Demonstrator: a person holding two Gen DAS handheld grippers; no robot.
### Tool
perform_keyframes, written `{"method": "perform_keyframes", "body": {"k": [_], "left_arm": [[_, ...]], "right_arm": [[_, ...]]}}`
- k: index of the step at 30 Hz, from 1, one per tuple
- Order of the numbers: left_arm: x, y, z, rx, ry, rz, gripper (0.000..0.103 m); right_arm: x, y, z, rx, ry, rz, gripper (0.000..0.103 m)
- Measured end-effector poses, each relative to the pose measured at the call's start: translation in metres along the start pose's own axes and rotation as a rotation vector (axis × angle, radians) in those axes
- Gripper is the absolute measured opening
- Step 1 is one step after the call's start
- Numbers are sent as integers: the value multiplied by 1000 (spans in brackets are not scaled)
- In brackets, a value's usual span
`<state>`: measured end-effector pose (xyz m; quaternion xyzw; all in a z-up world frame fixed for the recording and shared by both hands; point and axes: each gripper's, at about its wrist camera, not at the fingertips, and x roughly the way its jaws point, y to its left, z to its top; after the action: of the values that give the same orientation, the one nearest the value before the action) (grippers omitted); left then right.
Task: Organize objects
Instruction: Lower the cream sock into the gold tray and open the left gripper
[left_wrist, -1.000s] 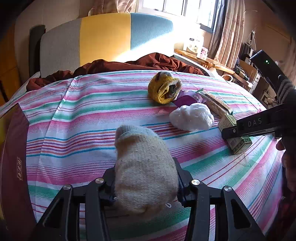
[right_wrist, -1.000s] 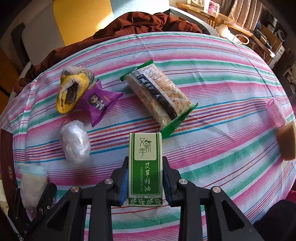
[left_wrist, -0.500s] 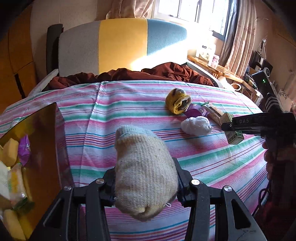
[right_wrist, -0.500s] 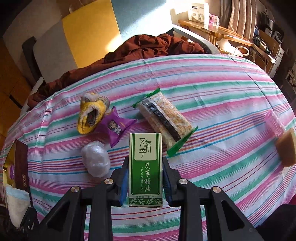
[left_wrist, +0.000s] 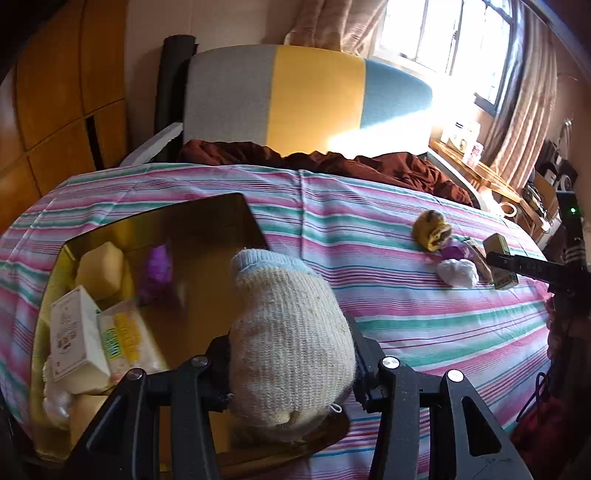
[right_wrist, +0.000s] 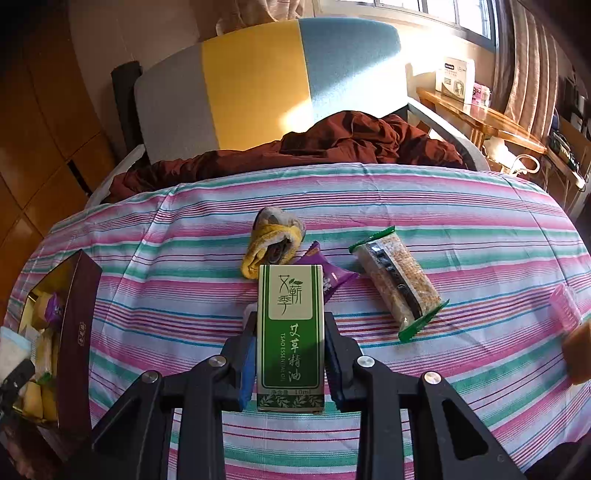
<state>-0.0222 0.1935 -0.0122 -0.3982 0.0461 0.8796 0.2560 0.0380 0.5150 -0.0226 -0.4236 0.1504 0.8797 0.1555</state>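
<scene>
rolled sock and oil carton, both held above the striped bed

rolled sock (left_wrist: 291, 339): cream ribbed knit, pale blue cuff, a lumpy oval bundle. long axis runs from 6 o'clock up to 12 o'clock in the left wrist view, cuff end farthest from the camera. left gripper (left_wrist: 291, 363) is clamped on its lower half, jaws partly apart with the bundle filling the gap. it hangs over the near right corner of the box (left_wrist: 207, 214).

box: rectangular, open-topped, shiny gold inside, dark maroon outside, lying at 9 o'clock on the bedsheet (left_wrist: 369, 236). inside are pale yellow blocks, a small cream carton, a yellow-printed packet and a purple wrapper.

essential oil carton (right_wrist: 290, 338): slim cardboard box, green with a cream panel and dark lettering, leaf print at the foot. long axis 6 to 12 o'clock in the right wrist view, standing upright in the frame. right gripper (right_wrist: 290, 354) is closed on its two narrow sides, blue pads pressed against the card, holding it clear of the sheet.

bedsheet: cotton-like, pink, teal and white stripes.

loose items on the sheet, right wrist view: yellow and grey rolled sock (right_wrist: 275, 245) at 12 o'clock of the carton; purple foil snack packet (right_wrist: 334, 275) just beside it, partly behind the carton; clear bar packet with green ends (right_wrist: 397, 282) at 2 o'clock, lying diagonally; pink ribbed plastic piece (right_wrist: 563, 308) at 3 o'clock. white crumpled lump (left_wrist: 457, 272) shows in the left wrist view.
</scene>
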Motion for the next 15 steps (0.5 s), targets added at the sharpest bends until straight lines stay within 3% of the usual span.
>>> {"method": "perform_keyframes", "body": {"k": [9, 15], "left_arm": [[-20, 114, 4, -201, -8, 122, 49], [-5, 148, 17, -273, 9, 139, 49]], "right_arm": [[-12, 78, -6, -121, -5, 142, 30], [-12, 158, -10, -228, 15, 269, 30]]}}
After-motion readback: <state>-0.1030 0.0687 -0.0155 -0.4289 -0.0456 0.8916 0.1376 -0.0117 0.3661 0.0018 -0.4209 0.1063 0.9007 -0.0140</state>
